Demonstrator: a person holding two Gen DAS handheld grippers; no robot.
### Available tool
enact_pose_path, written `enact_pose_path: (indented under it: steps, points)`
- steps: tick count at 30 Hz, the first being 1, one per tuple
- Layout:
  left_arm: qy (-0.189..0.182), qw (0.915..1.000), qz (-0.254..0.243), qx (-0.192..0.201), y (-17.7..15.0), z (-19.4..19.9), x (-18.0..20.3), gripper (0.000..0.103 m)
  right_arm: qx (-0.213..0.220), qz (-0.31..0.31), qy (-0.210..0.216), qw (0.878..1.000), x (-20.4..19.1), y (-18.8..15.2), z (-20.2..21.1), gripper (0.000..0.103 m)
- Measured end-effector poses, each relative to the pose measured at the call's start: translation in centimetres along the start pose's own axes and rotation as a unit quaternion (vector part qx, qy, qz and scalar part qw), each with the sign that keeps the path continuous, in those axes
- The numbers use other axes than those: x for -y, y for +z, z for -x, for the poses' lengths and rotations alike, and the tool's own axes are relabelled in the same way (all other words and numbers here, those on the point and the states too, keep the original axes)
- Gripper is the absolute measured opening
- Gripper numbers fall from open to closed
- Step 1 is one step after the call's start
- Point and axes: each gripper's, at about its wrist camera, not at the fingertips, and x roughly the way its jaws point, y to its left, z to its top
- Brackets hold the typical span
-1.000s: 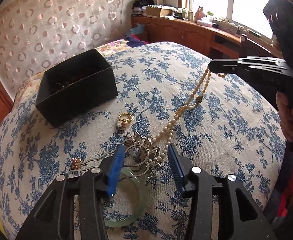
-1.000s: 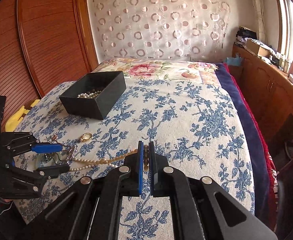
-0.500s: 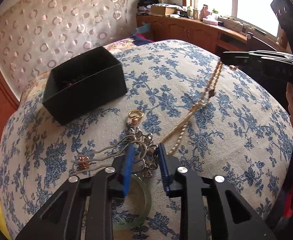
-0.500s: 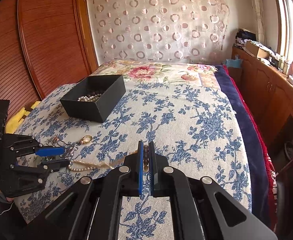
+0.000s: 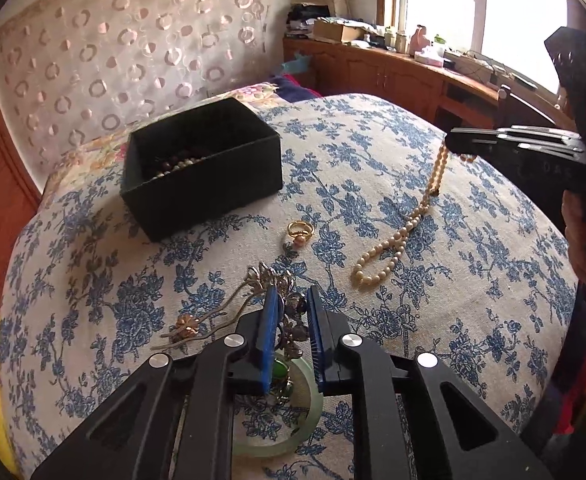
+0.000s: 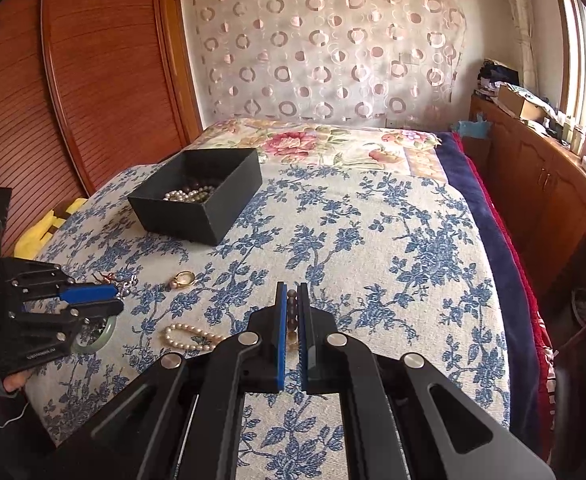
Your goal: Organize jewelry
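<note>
Jaws of the right gripper [image 6: 289, 316] pinch the cream pearl necklace [image 5: 397, 240]; its trailing loop could snag. Left gripper [image 5: 291, 320], narrowly parted, straddles the silver floral hairpin [image 5: 271, 280], nudging it.

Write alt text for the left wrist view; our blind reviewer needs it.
The left gripper closes around a silver floral hairpin lying on a blue-flowered bedspread, above a pale green jade bangle. Beyond lie a gold ring and an open black box of beads; the right gripper lifts one end of a pearl necklace.
</note>
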Motion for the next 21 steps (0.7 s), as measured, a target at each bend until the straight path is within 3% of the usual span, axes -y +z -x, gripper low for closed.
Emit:
enact_pose_path:
  steps: [7, 21]
  points:
    - [-0.002, 0.9995, 0.017, 0.025, 0.5, 2.2, -1.2, 0.007, 0.002, 0.01, 0.007, 1.0, -1.1, 0.3, -0.1, 0.006]
    - [-0.003, 0.998, 0.041, 0.047, 0.9, 4.3, -3.2, 0.007, 0.004, 0.023, 0.013, 1.0, -2.2, 0.7, 0.0, 0.006]
